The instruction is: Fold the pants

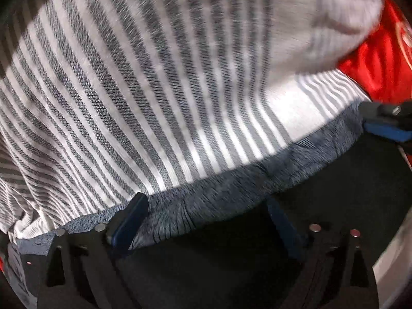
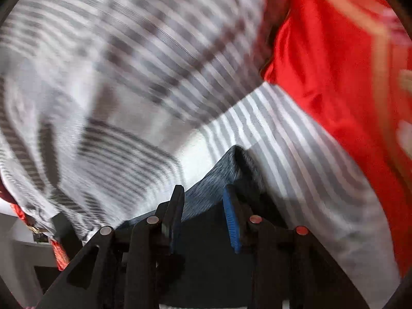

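Note:
The pants are white with grey stripes (image 1: 159,82) and have a heathered blue-grey waistband (image 1: 231,188). They fill most of both views and hang close in front of the cameras. My left gripper (image 1: 206,213) has its jaws wide apart, and the waistband runs across between them. My right gripper (image 2: 203,200) has its jaws partly apart around a bunched piece of the waistband (image 2: 219,172); the striped fabric (image 2: 128,77) is blurred with motion. The other gripper's blue pad (image 1: 386,128) shows at the right edge of the left wrist view, on the waistband.
A red cloth (image 2: 334,64) lies behind the pants on the right, also at the right edge of the left wrist view (image 1: 381,69). A pale surface (image 2: 15,237) shows at the lower left.

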Demonstrator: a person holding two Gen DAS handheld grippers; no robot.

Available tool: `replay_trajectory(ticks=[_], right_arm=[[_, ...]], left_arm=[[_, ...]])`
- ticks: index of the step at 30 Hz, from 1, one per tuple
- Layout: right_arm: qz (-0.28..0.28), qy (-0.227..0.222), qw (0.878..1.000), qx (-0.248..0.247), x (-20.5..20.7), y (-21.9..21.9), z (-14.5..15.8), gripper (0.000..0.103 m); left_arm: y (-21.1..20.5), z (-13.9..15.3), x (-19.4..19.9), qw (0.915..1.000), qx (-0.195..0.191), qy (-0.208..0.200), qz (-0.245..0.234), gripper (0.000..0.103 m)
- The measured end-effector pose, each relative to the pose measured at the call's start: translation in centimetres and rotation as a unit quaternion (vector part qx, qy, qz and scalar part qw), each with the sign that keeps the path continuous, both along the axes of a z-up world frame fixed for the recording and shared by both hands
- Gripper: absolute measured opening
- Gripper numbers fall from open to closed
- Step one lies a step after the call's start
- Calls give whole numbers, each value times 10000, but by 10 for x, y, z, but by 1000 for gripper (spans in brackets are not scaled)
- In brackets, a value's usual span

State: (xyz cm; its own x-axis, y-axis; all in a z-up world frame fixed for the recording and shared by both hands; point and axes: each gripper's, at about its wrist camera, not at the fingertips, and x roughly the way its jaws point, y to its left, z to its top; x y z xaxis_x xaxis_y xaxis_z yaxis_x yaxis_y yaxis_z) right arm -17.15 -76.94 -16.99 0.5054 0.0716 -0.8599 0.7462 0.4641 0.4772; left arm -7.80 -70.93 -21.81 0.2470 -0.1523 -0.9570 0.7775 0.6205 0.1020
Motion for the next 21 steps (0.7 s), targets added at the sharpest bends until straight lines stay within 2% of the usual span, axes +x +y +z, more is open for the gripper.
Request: replay_trajectory(ticks=[2,4,5,7,10,12,13,15,16,17,18,20,21], right_arm=[[-350,39,9994,66,-11,-13,-9,10],[-637,3,9979,146,-22,-18,-7,10],[-631,149,9979,-25,-25,-16,1,18],[-328,256,9986,-314,-28,-8,17,18],[243,470,9959,-736,-31,20,41,20],[504,603,9933,-842,-30,39,46,23],[608,711,9915,-904,-32,50,46,27],[763,951,9882,-927,-34,63,35,42],[821,1068,9869,-888,-35,68,26,49],[866,1191,9855,-839,-36,72,14,50],[896,1154,9839,-1033,-38,74,11,50],[1050,1127,9816,-1126,-33,77,12,66],[1091,1124,9817,-1083,-29,76,14,69]], left_arm=[[-1,-6,9,9995,-36,216,210,97],[1,-2,13,9990,-65,299,313,97],[3,4,13,9993,-63,198,313,97],[13,18,13,9995,-107,-21,313,97],[40,30,21,9983,-89,-95,565,97],[61,30,29,9969,21,-86,783,97],[71,26,33,9960,128,-60,888,97],[87,11,39,9934,415,23,1073,97],[94,-2,43,9919,504,233,1141,97],[99,-8,45,9911,352,348,1232,103],[105,-10,48,9895,140,376,1387,103],[106,-12,51,9878,57,526,1465,103],[106,-11,50,9881,90,515,1445,103]])
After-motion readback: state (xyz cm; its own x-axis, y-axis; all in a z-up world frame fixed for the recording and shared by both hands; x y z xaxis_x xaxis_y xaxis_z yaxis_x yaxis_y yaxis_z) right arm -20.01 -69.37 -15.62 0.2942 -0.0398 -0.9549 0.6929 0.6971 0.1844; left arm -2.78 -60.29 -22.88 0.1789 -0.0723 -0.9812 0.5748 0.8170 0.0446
